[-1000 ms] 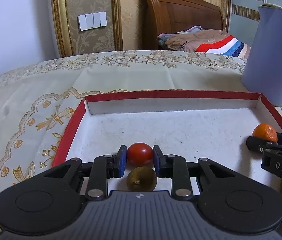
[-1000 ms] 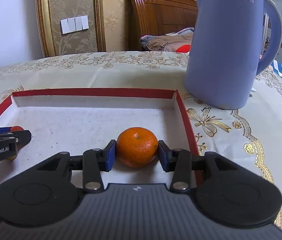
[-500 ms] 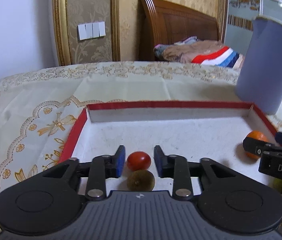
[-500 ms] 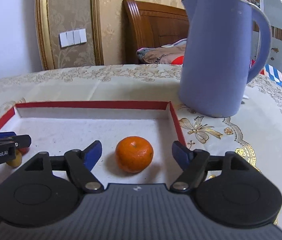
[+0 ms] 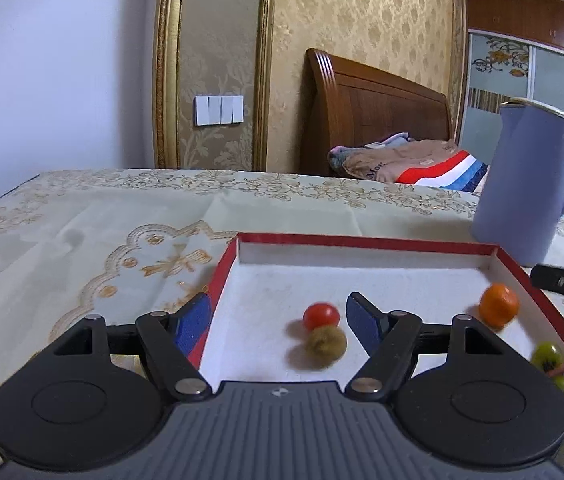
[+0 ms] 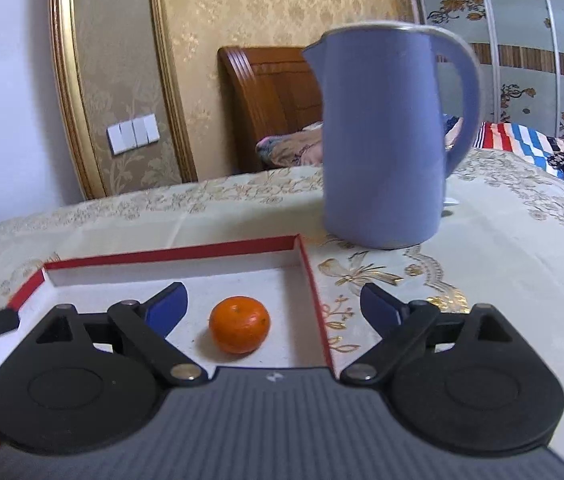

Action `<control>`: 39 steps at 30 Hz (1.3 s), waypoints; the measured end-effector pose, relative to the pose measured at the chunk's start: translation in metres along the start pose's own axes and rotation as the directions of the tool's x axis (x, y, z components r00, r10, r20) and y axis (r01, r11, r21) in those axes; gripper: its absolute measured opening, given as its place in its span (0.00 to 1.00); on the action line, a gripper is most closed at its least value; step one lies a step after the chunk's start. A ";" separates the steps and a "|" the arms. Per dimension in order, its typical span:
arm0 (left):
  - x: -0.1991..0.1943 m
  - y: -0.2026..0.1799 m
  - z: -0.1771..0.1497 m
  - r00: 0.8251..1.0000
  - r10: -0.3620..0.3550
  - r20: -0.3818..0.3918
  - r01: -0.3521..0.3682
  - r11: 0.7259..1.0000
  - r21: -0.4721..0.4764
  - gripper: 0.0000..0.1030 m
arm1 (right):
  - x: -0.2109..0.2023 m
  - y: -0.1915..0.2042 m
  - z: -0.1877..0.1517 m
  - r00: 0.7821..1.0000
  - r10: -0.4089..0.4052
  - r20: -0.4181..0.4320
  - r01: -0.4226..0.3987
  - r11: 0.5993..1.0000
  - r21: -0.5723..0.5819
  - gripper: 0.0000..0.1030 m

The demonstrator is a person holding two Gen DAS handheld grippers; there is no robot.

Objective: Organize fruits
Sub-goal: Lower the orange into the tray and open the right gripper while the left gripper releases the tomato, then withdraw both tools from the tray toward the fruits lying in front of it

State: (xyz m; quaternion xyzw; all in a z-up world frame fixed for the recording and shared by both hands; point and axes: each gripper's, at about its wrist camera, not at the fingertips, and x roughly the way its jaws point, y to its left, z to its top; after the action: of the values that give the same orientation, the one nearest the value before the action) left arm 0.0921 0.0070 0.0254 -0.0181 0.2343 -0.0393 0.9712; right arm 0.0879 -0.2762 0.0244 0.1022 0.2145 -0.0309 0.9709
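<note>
A red-rimmed white tray (image 5: 362, 242) lies on the table. In it are a red cherry tomato (image 5: 321, 316), a fuzzy brown fruit (image 5: 326, 344) touching it, and an orange mandarin (image 5: 498, 306) at the right. My left gripper (image 5: 276, 322) is wide open and empty, raised behind the tomato, its left finger over the tray's left rim. In the right wrist view the mandarin (image 6: 239, 324) lies in the tray (image 6: 170, 255) near its right wall. My right gripper (image 6: 274, 306) is wide open and empty, straddling that wall.
A tall blue kettle (image 6: 386, 140) stands on the patterned tablecloth just behind the tray's right corner; it also shows in the left wrist view (image 5: 530, 184). Green fruits (image 5: 548, 354) lie outside the tray's near right corner. A bed headboard (image 5: 374, 108) is behind the table.
Both grippers opened, letting go of the tomato and the mandarin, which now rest in the tray. Both grippers rose and drew back; the left one shifted left.
</note>
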 end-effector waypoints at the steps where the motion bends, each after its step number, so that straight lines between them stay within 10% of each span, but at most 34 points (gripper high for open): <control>1: -0.006 0.003 -0.002 1.000 -0.008 0.005 0.008 1.000 -0.007 0.72 | -0.006 -0.004 -0.003 1.000 0.005 0.004 -0.005 1.000 0.016 0.95; 15: -0.069 0.037 -0.048 0.997 -0.075 -0.006 0.074 0.994 -0.086 0.75 | -0.061 -0.042 -0.041 1.000 0.007 0.027 -0.011 0.988 0.151 0.95; 27: -0.099 -0.009 -0.079 0.992 -0.124 0.005 0.122 0.979 0.164 0.75 | -0.059 -0.044 -0.044 1.000 -0.028 0.013 0.025 0.986 0.166 0.97; 39: -0.084 -0.025 -0.079 0.982 -0.150 -0.111 0.165 0.977 0.134 0.75 | -0.057 -0.049 -0.044 0.999 -0.037 -0.001 0.037 0.982 0.186 0.97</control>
State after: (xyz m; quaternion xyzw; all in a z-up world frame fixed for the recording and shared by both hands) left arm -0.0197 -0.0120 -0.0056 0.0346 0.2772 -0.1336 0.9508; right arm 0.0133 -0.3140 0.0007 0.1886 0.2113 -0.0691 0.9566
